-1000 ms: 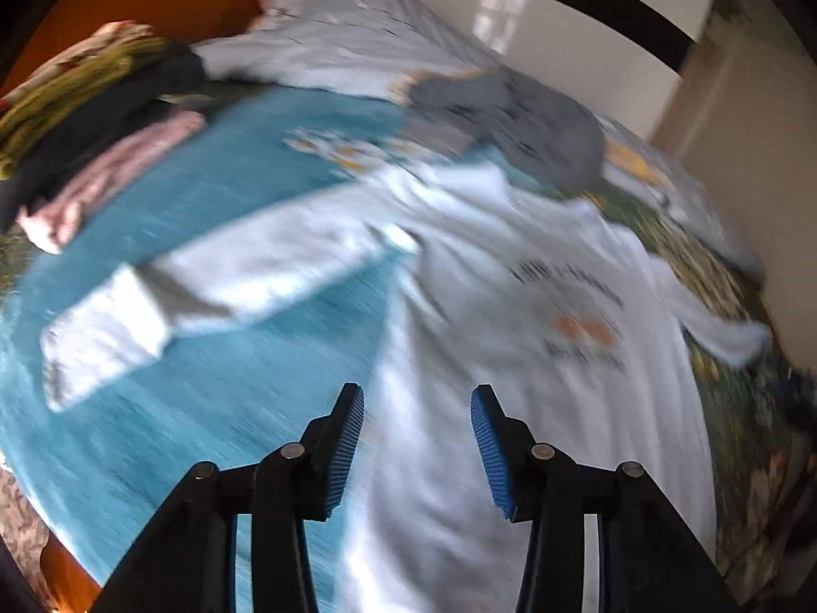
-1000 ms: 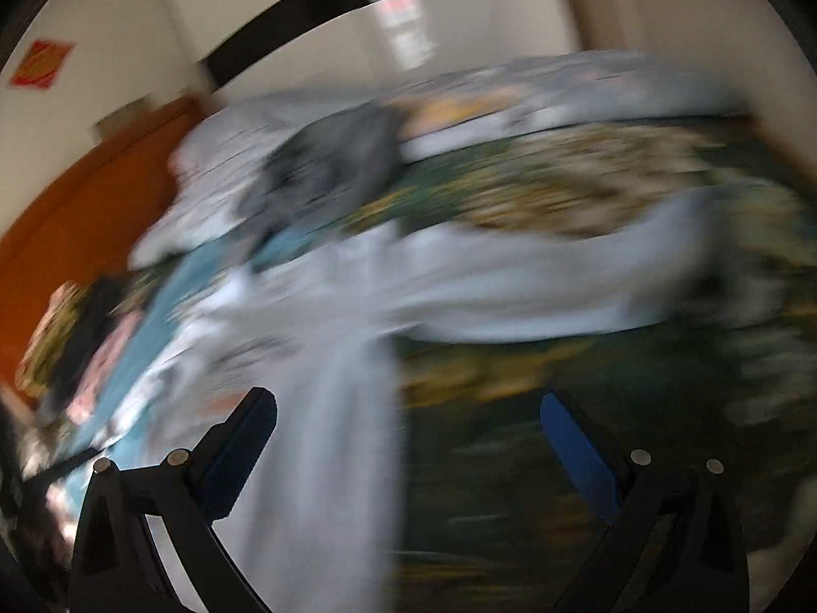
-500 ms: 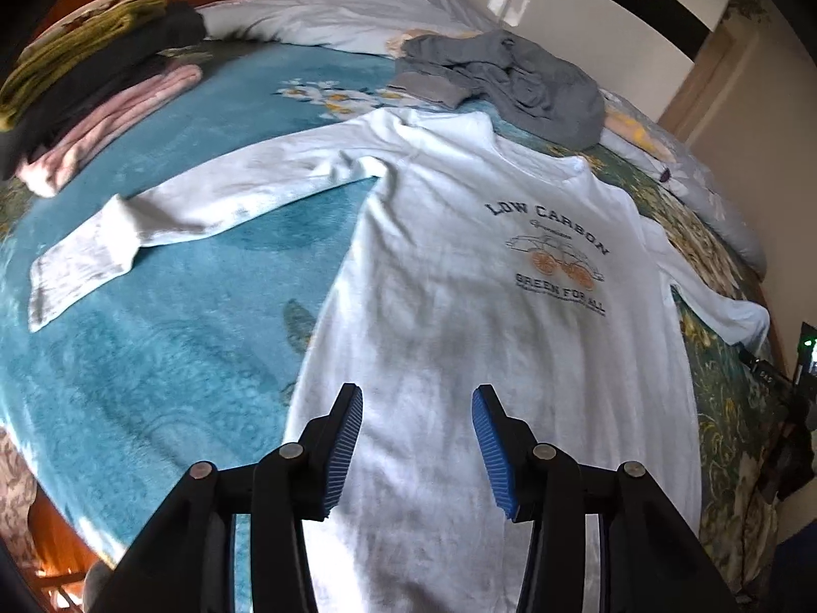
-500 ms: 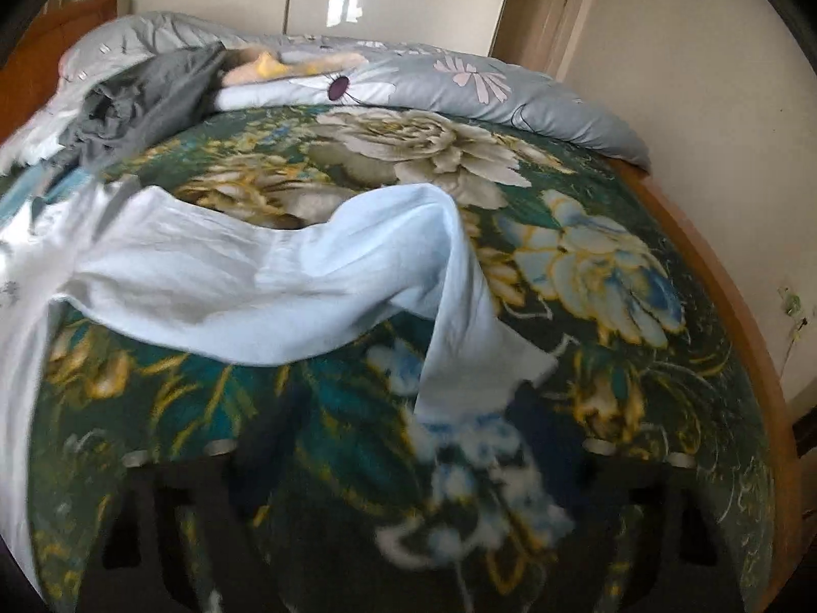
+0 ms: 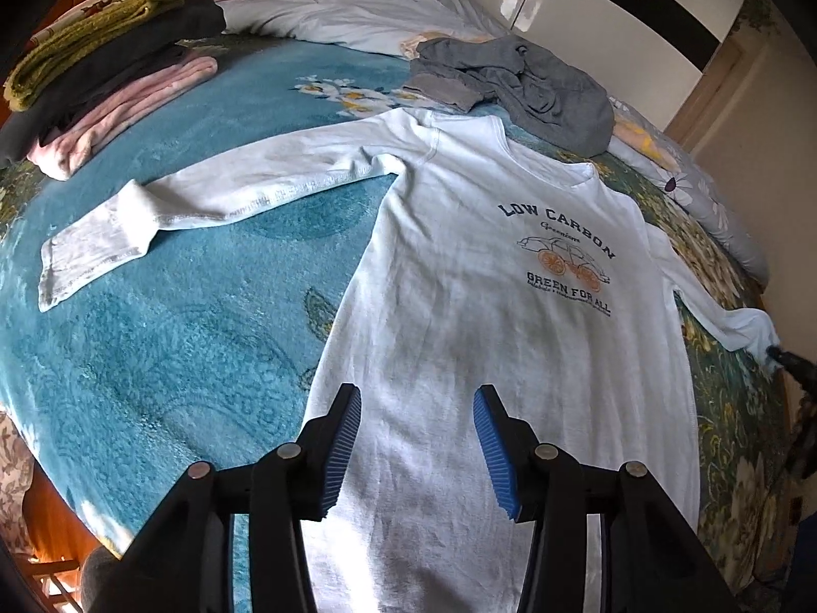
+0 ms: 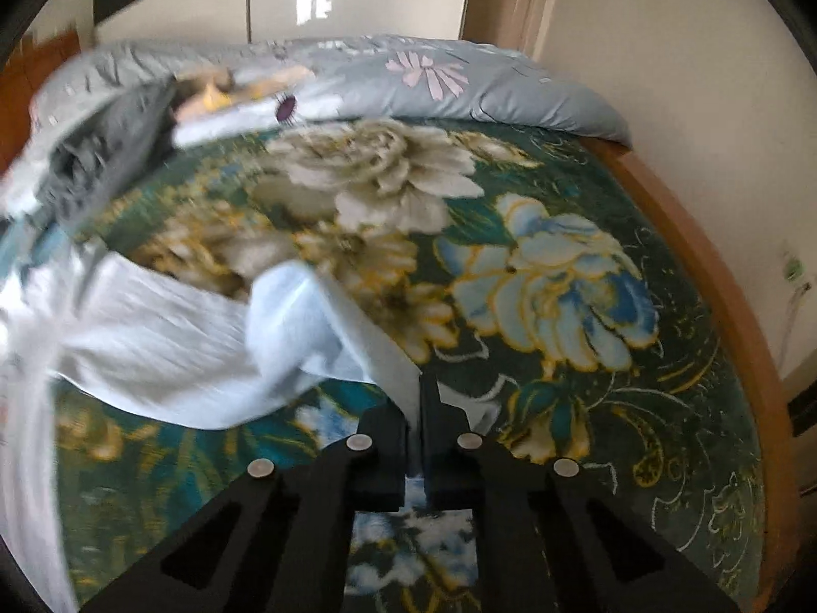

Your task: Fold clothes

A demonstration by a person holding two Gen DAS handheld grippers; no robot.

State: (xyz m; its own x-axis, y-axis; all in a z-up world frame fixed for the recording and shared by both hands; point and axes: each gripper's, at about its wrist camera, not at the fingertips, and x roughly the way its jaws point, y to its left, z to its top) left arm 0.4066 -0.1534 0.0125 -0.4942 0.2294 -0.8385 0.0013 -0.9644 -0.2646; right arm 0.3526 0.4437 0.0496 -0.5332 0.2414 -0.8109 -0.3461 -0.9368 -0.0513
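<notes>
A white long-sleeved shirt (image 5: pixel 459 281) with a "LOW CARBON" print lies flat, front up, on the bed, both sleeves spread out. My left gripper (image 5: pixel 416 408) hovers over the shirt's lower part, open, with nothing between its blue pads. In the right wrist view my right gripper (image 6: pixel 419 388) is shut on the cuff of the shirt's right sleeve (image 6: pixel 168 347), and the white cloth runs up and left from the closed jaws. That gripper shows as a dark shape (image 5: pixel 786 360) at the sleeve's end in the left wrist view.
A stack of folded clothes (image 5: pixel 102 66) sits at the bed's far left. A crumpled grey garment (image 5: pixel 526 81) lies just beyond the shirt's collar. A grey floral duvet (image 6: pixel 459 87) is bunched at the head. The wooden bed edge (image 6: pixel 715 276) and a wall run along the right.
My right gripper swung right to the sleeve's end and went from wide open to shut on the cuff. The left gripper stayed over the shirt, still open.
</notes>
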